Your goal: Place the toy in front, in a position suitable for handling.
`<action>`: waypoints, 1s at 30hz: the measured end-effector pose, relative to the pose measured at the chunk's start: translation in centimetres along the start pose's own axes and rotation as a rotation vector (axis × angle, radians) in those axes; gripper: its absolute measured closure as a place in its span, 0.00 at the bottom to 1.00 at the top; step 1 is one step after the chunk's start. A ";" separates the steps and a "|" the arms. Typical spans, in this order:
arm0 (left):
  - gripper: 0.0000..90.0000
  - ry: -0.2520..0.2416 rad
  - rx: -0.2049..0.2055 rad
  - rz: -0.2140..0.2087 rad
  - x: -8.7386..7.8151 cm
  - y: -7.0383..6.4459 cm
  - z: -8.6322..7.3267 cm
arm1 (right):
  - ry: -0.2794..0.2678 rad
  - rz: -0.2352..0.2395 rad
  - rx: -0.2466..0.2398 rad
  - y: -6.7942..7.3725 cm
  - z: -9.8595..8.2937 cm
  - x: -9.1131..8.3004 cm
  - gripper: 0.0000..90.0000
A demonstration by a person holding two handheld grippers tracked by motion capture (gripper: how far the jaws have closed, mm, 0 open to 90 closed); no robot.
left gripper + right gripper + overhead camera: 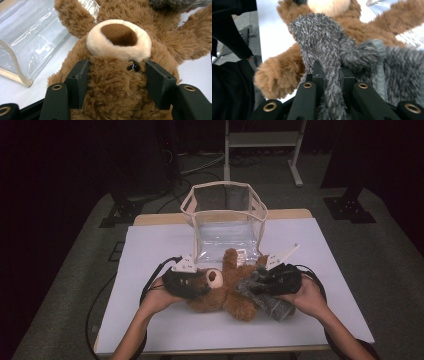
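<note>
Brown plush teddy bear [222,292] with a cream snout lies on its back on the white tabletop [150,325], just in front of the clear plastic tote bag with beige trim [227,220], which stands open with its mouth upward. A grey fuzzy soft toy [265,295] lies against the bear's side, away from the bag. The left gripper [115,82] has its jaws spread around the bear's head, pads pressing into the fur on either side below the snout. The right gripper [329,77] pinches a thin limb of the grey toy between nearly closed jaws. I'd judge the bear is about to go into the bag; to do it well, squeeze the head firmly, lift high enough to clear the bag's rim, and keep the grey toy pulled aside so it doesn't drag along
</note>
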State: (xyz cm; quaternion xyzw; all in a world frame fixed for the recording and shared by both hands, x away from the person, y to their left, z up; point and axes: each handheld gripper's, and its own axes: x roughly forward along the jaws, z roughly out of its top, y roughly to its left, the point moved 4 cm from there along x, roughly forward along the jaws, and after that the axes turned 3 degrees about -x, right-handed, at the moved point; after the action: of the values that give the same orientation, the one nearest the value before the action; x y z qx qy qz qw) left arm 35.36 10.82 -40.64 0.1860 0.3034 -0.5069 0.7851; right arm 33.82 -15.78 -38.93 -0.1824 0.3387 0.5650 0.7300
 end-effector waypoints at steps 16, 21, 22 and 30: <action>0.44 0.021 0.030 0.014 -0.2 -0.3 0.4 | 0.047 0.076 -0.078 3.7 1.9 4.9 0.87; 0.44 0.028 0.030 0.012 -0.2 -0.2 0.5 | 0.055 0.046 -0.067 4.2 -0.5 4.3 0.87; 0.44 0.032 0.036 0.012 -0.2 -0.2 0.6 | 0.060 0.042 -0.061 4.2 -1.0 4.0 0.87; 0.44 0.034 0.034 0.004 -0.2 -0.1 0.6 | 0.021 0.011 -0.058 4.7 -0.8 3.4 0.87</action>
State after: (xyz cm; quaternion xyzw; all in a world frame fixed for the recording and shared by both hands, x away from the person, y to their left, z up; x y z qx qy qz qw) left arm 35.35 10.51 -40.06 0.2088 0.3077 -0.5072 0.7775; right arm 29.58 -12.58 -41.33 -0.2076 0.3308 0.5768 0.7175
